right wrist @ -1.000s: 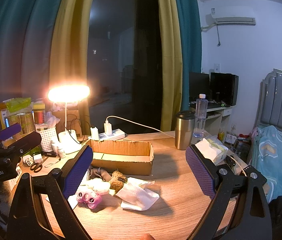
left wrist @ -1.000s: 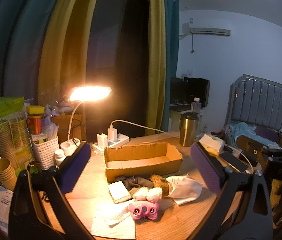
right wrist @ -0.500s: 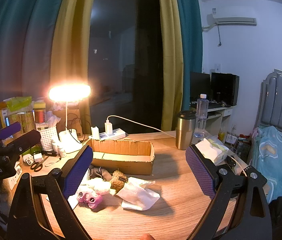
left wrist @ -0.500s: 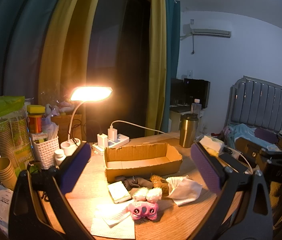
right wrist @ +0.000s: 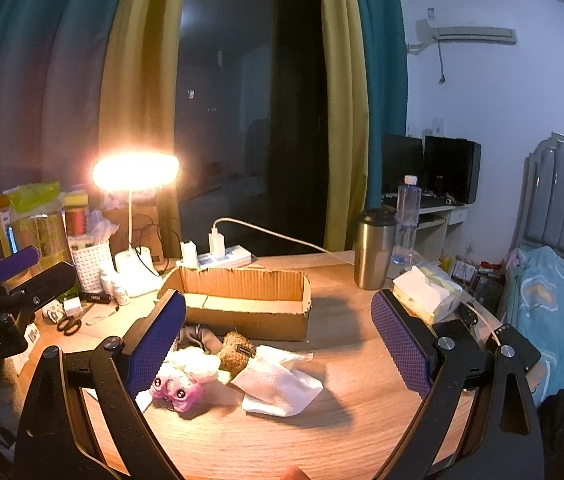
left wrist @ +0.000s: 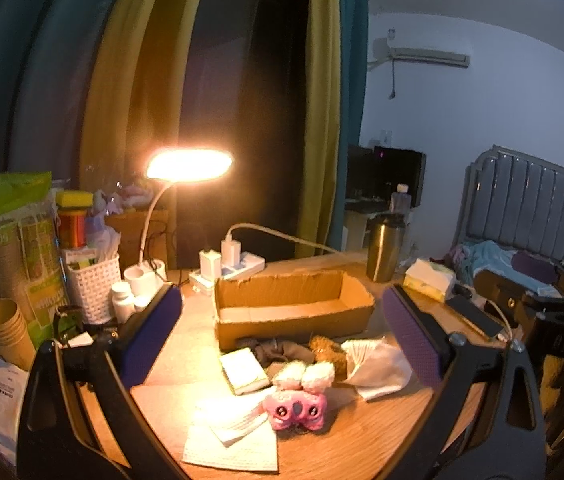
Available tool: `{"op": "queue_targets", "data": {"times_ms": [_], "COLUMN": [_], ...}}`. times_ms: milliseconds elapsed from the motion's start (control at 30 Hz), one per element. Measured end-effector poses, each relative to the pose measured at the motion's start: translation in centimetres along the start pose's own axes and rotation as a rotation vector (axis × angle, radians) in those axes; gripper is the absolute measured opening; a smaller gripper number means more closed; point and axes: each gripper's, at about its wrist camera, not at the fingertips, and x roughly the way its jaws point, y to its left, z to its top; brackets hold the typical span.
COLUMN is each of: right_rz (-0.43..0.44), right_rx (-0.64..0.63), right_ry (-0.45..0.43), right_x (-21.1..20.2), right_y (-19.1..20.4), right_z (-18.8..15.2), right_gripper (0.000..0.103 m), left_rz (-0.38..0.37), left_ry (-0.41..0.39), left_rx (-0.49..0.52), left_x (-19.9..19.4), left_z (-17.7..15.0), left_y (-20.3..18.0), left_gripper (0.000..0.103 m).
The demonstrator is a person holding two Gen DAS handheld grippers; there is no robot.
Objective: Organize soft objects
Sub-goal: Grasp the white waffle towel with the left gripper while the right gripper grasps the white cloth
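The left claw (left wrist: pixel 282 340) is wide open and holds nothing; it hangs above the round wooden table (left wrist: pixel 381 432). Between its purple pads, lower in the view, lies the pink plush toy with white fluffy ears (left wrist: pixel 295 408), in front of the empty brown cardboard box (left wrist: pixel 293 312). The right claw (right wrist: pixel 278 344) is also wide open and empty. The pink plush toy (right wrist: pixel 178 390) lies just beside its left pad, next to a small brown plush bear (right wrist: pixel 236 352) and a crumpled white tissue (right wrist: pixel 278 384).
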Motion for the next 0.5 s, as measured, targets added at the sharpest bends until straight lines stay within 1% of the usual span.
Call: {"op": "queue_targets", "data": {"times_ms": [200, 500], "right_rz": [-0.01, -0.053], "right_rx": [-0.003, 0.024], "right_ry": [0.078, 0.21], "right_x": [2.7, 6.8], "right_y": [-0.7, -3.1], "right_z": [-2.0, -5.8], "right_gripper": [0.096, 0.096], "left_rz": [0.021, 0.062], "left_ry": [0.099, 0.263], "left_rx": [-0.006, -0.012], "left_x": [2.3, 5.7], "left_z": [-2.7, -7.6], "left_y": [1.0, 2.7], "left_gripper": [0.1, 0.1]}}
